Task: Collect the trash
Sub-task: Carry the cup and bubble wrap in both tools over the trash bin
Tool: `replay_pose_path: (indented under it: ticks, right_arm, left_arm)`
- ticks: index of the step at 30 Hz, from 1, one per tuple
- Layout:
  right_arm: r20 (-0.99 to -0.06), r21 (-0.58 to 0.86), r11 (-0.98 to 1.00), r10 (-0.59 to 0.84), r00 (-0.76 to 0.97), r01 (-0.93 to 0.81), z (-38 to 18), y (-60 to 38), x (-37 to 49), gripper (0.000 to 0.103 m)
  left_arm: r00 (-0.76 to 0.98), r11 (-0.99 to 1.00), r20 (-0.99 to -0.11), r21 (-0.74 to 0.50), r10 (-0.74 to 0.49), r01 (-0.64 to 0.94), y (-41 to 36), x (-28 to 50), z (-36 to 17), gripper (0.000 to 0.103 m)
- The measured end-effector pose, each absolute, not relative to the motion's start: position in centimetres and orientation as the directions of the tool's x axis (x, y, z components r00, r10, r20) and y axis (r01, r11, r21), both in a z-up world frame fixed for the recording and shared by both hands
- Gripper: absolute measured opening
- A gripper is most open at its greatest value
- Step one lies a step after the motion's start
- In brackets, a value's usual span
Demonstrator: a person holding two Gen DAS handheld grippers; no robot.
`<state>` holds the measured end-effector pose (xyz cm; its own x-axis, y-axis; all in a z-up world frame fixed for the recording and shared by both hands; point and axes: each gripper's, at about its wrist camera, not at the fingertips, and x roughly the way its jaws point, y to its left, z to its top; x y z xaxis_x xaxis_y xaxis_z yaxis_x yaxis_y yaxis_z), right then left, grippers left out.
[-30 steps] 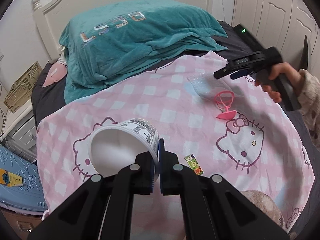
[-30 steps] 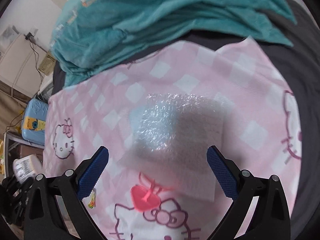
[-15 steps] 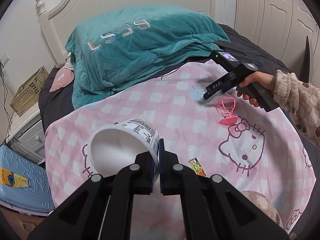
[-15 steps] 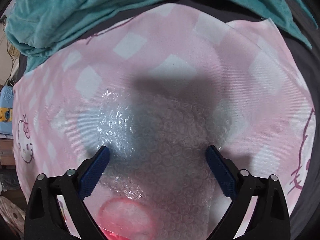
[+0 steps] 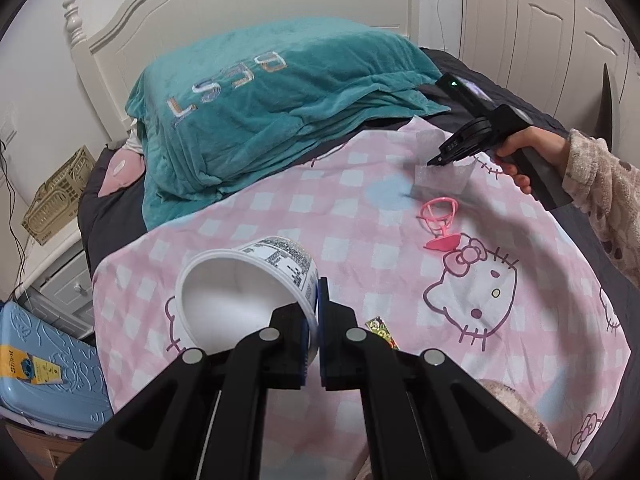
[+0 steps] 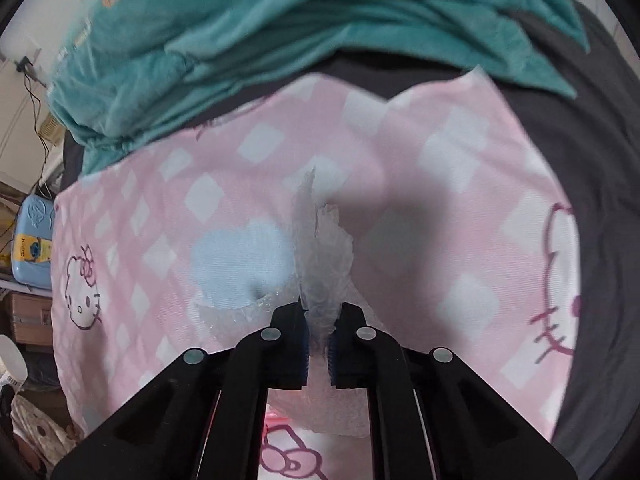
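Note:
My left gripper (image 5: 319, 312) is shut on the rim of a white plastic tub (image 5: 244, 292) with a printed label, held tilted above the pink Hello Kitty sheet (image 5: 360, 208). My right gripper (image 6: 318, 336) is shut on a crumpled sheet of clear bubble wrap (image 6: 322, 264) and holds it just off the sheet; it also shows in the left wrist view (image 5: 434, 161) with the bubble wrap (image 5: 444, 178) hanging under it. A pink plastic toy cup (image 5: 439, 226) lies close by. A small colourful candy wrapper (image 5: 382, 330) lies beside the tub.
A teal blanket over pillows (image 5: 272, 92) lies at the head of the bed, with a white headboard (image 5: 240, 0) behind. A blue case (image 5: 44, 364) and a nightstand (image 5: 60, 276) stand left of the bed. White wardrobe doors (image 5: 540, 32) are at the right.
My right gripper has closed on the bubble wrap, bunching it up and lifting it off the sheet. My left gripper still holds the tub and has drawn back slightly.

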<state>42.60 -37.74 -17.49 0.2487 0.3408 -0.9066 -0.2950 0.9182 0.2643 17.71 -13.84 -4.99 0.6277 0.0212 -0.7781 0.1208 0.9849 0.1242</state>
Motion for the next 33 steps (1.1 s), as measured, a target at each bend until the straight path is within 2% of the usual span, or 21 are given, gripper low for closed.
replay_pose_path:
  ticks: [4, 6, 8, 20, 33]
  right_arm:
    - [-0.857, 0.312, 0.903, 0.402, 0.323, -0.295, -12.9, -39.6, 42.9, 0.005]
    - [-0.846, 0.285, 0.904, 0.393, 0.36, -0.319, -10.9, -39.9, 41.7, 0.005]
    - [-0.847, 0.246, 0.909, 0.37, 0.381, -0.336, -10.1, -39.2, 40.9, 0.005]
    - [-0.782, 0.291, 0.854, 0.472, 0.407, -0.431, -5.4, -37.0, 34.6, 0.005]
    - [-0.751, 0.266, 0.759, 0.549, 0.367, -0.594, -1.9, -27.5, 27.7, 0.005]
  left_arm:
    - [0.656, 0.983, -0.754, 0.136, 0.023, 0.121, -14.4, 17.2, -3.3, 0.004]
    - [0.668, 0.983, -0.744, 0.141, 0.024, 0.121, -14.7, 16.8, -2.5, 0.004]
    - [0.674, 0.982, -0.738, 0.146, 0.025, 0.124, -14.9, 16.5, -2.0, 0.004]
    - [0.719, 0.99, -0.695, 0.121, 0.028, 0.078, -13.3, 12.2, 2.2, 0.004]
    - [0.719, 0.983, -0.673, 0.163, 0.174, -0.086, -5.1, 3.9, 5.0, 0.004]
